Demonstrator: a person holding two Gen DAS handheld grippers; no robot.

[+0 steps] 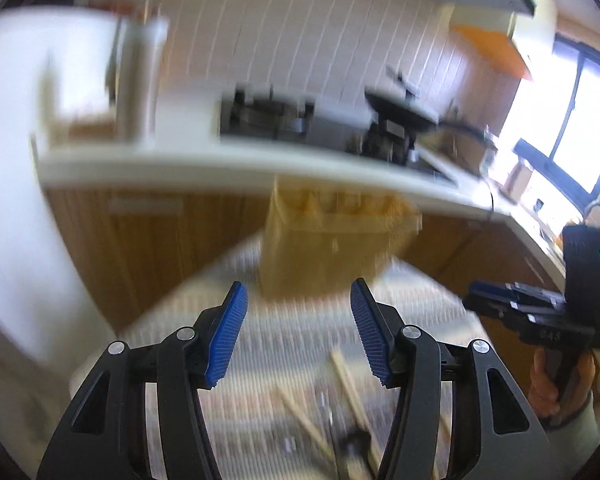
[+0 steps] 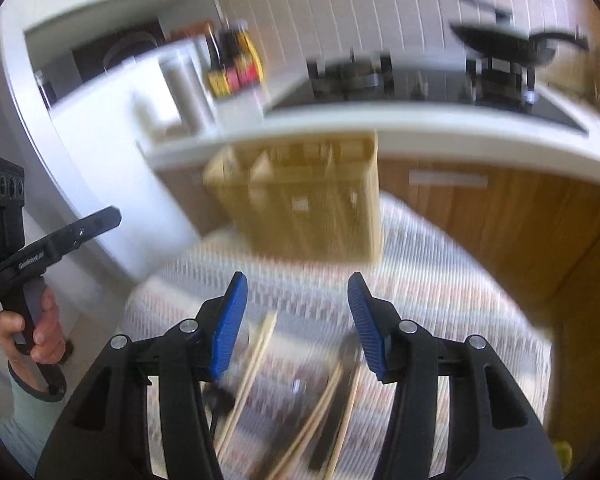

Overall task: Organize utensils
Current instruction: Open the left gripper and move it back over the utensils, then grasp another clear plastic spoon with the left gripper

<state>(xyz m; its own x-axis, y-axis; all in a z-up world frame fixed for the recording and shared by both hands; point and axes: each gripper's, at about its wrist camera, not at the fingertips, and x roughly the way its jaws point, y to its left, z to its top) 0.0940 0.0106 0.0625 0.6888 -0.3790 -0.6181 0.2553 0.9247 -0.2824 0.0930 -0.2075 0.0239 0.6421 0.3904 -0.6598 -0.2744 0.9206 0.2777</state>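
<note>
Both views are motion-blurred. A tan utensil holder (image 1: 332, 240) with several compartments stands at the far end of a striped cloth (image 1: 292, 340); it also shows in the right wrist view (image 2: 312, 204). Wooden chopsticks (image 2: 256, 364) and a dark utensil (image 2: 336, 408) lie on the cloth (image 2: 440, 292) below my right gripper (image 2: 298, 320), which is open and empty. Chopsticks (image 1: 344, 376) also lie below my left gripper (image 1: 298, 332), open and empty. The right gripper shows in the left wrist view (image 1: 476, 300), and the left gripper in the right wrist view (image 2: 116, 216).
A white counter (image 1: 220, 164) with wooden cabinet fronts (image 1: 148, 240) runs behind the cloth, carrying a gas stove (image 2: 420, 76), a black pan (image 2: 504, 44) and sauce bottles (image 2: 236, 60). A bright window (image 1: 572, 120) is at the right.
</note>
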